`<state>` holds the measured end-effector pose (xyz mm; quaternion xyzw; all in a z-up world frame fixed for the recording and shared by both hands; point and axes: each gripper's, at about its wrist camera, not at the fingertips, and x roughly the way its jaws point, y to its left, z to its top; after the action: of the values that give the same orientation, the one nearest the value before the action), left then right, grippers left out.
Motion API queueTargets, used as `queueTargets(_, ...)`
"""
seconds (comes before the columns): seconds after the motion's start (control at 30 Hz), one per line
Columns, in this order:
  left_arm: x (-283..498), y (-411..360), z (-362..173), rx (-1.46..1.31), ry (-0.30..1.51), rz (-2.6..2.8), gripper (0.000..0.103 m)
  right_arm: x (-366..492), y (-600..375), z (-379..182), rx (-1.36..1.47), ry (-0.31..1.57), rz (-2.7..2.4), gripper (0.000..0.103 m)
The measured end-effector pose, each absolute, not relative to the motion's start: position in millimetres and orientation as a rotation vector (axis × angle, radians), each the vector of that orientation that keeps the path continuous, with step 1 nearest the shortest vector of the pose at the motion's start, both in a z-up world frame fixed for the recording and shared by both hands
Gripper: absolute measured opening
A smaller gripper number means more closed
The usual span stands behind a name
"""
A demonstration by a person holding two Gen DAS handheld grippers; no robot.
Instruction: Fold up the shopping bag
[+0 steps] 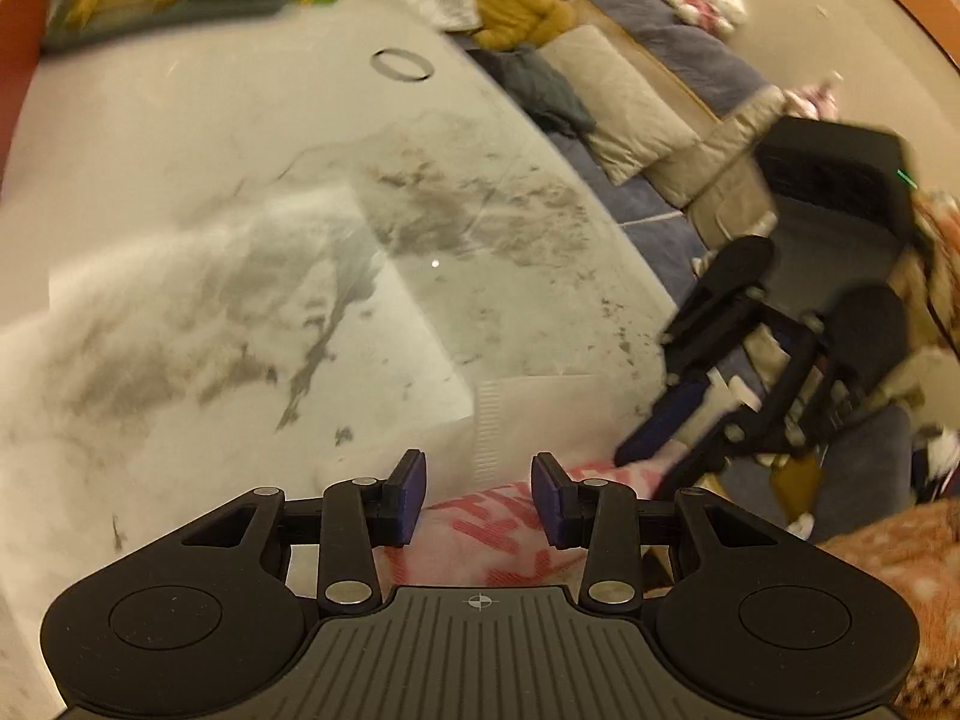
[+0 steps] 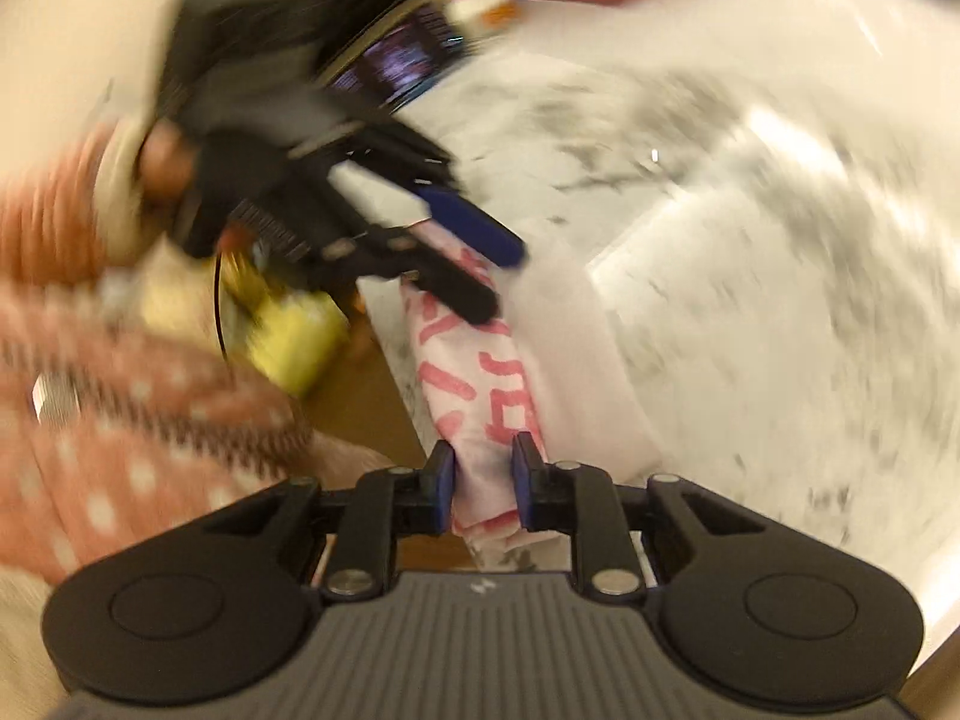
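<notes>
1. The shopping bag (image 2: 480,384), white with pink lettering, lies as a narrow bunched strip along the near edge of the marble-patterned table (image 1: 420,138), with part of it close to or over that edge. A paler, flatter white part spreads beside it toward the table's middle.

2. The right gripper (image 2: 483,483) has its fingers set narrow, one on each side of the strip's end. The bag fills the gap, but blur hides whether the pads press on it.

3. The left gripper (image 1: 479,489) is at the strip's other end, fingers a moderate gap apart with the pink print between and below them. The right wrist view shows them straddling the bag; I cannot tell if they grip it.

4. My judgement: a fold is in hand, with the bag narrowed to a long band and both ends attended. The next move likely needs both ends held firmly and one carried over the other, or the band flattened; the blur leaves this open.

5. Toward the table's middle and far edge there is open room, apart from a dark ring (image 1: 402,65).

6. Past the near edge are a patterned sleeve (image 2: 138,456) and clutter, so inward is the freer direction.
</notes>
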<state>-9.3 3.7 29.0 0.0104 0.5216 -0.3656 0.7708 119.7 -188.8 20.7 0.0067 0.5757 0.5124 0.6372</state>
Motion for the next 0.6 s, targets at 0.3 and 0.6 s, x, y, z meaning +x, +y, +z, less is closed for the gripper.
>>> queueTargets(0.3, -30.3, -10.7, 53.1, 0.214, 0.978, -0.943, 0.039, 145.1, -218.2, -11.0, 0.314, 1.477, 1.113, 0.027)
queueTargets(0.6, -6.7, -11.2, 34.0, 0.130, 1.072, -0.820, 0.039, 149.4, -220.8, -16.1, 0.325, 1.468, 1.087, 0.027)
